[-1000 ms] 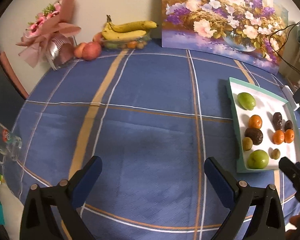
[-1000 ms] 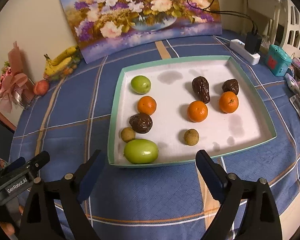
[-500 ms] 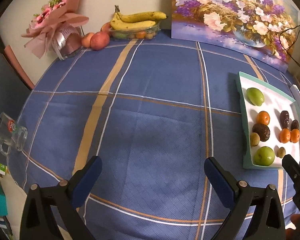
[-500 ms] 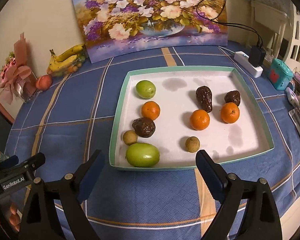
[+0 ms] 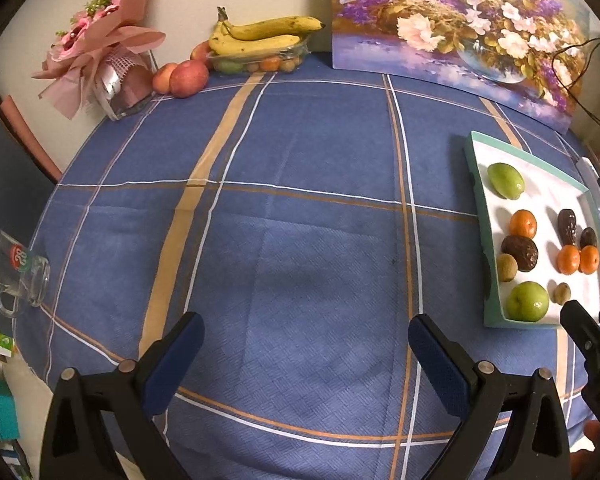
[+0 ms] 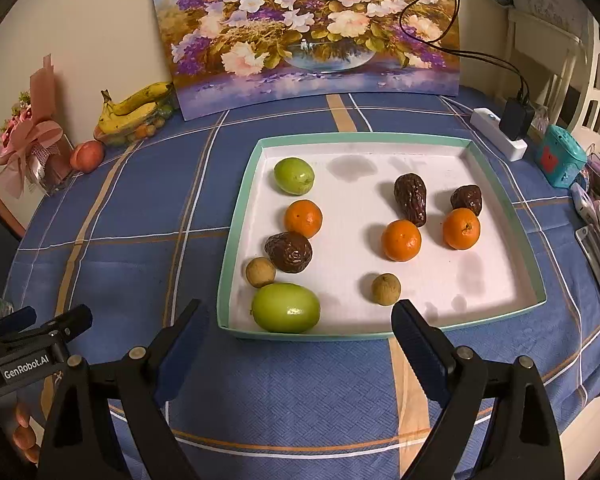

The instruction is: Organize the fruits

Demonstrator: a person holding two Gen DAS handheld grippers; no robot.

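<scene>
While you hold both tools above the blue checked tablecloth, the views have drawn back since a second ago: the bananas, the pink bouquet and the flower painting now sit lower in frame, and the fruit itself has not shifted. Your left gripper and your right gripper are both spread wide with nothing between the fingers. All the fruit lies in the teal-rimmed tray: the large green fruit at its near left corner, a small brown fruit just ahead of your right tool. Your left tool's body reads "GenRobot.AI"; the glass mug bears a red-and-green logo too small to read.
</scene>
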